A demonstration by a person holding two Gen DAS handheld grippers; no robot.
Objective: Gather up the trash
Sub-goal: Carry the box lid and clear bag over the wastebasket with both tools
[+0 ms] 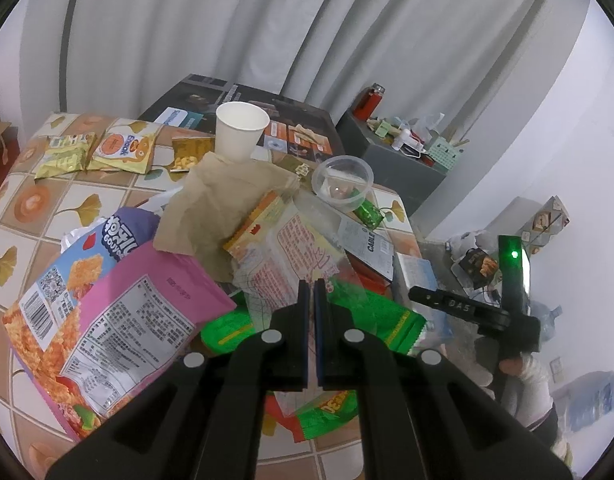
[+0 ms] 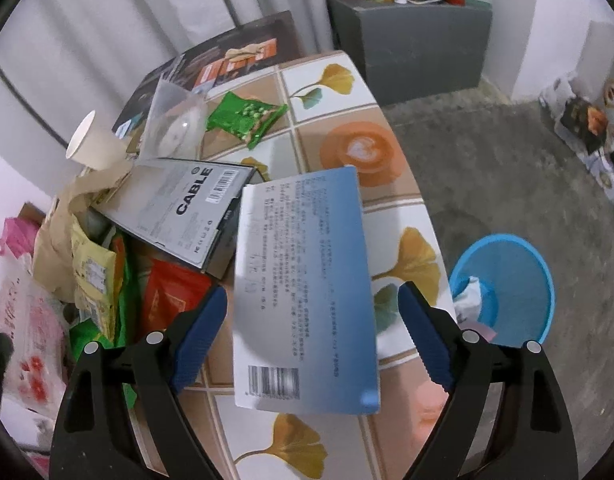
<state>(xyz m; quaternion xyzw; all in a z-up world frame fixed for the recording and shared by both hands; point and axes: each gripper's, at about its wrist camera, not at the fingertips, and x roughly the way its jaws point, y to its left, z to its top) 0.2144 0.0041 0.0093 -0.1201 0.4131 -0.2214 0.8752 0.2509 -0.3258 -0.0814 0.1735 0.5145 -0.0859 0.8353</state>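
At the table's right edge, the right gripper (image 2: 313, 330) is hovering wide open astride the blue-and-white box (image 2: 303, 280), holding nothing and needing to close squarely before carrying it to the blue bin (image 2: 507, 280) on the floor, while the left gripper (image 1: 311, 300) is idling near-closed and empty over the wrapper pile (image 1: 211, 256).

A tablecloth (image 2: 387, 92) printed with yellow ginkgo leaves and orange latte cups on white and tan squares was seen. A blue-to-white box (image 2: 307, 280) bore black text and a barcode. A blue mesh bin (image 2: 541, 284), a pink snack bag (image 1: 119, 320), a green wrapper (image 2: 243, 116) and a white paper cup (image 1: 241, 130) were shown.
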